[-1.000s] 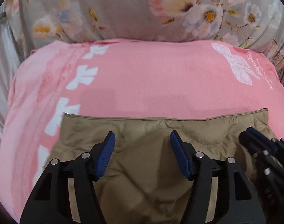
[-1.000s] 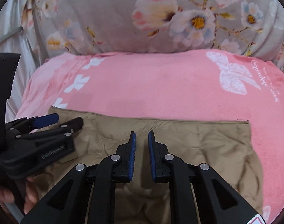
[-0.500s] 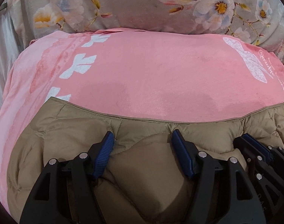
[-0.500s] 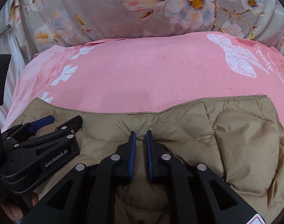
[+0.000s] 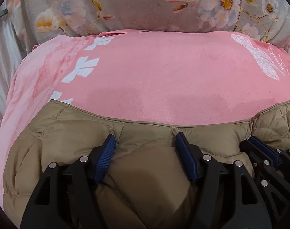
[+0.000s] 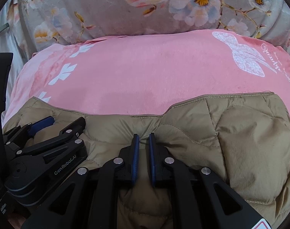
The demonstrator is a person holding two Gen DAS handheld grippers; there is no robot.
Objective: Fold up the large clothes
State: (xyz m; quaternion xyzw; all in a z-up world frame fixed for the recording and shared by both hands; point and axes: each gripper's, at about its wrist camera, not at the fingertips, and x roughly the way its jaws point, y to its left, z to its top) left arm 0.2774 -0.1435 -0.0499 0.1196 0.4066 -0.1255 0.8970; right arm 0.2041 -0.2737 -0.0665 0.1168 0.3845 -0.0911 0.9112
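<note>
A tan quilted jacket (image 5: 68, 133) (image 6: 249, 133) lies bunched on a pink blanket (image 5: 154, 76) (image 6: 145, 76), its hem edge curving across both views. My left gripper (image 5: 145, 137) stands wide with a thick puffy fold of the jacket filling the gap between its blue pads, which dent the fabric on both sides. My right gripper (image 6: 144, 136) is nearly closed, pinching a thin fold of the jacket just behind the hem. Each gripper shows in the other's view: the right gripper (image 5: 259, 147) at the right, the left gripper (image 6: 49, 133) at the left. The jacket under both tools is hidden.
A grey floral quilt (image 5: 135, 3) (image 6: 154, 5) rises like a wall behind the blanket. The blanket carries white prints (image 5: 84, 66) along its left side and a white bow print (image 6: 242, 57) at the right. Pale cloth (image 5: 2, 57) shows past the blanket's left edge.
Both grippers have sunk with the jacket. Its hem, first straight and taut, now sags onto the blanket, and the quilted fabric has spread out to the left and right.
</note>
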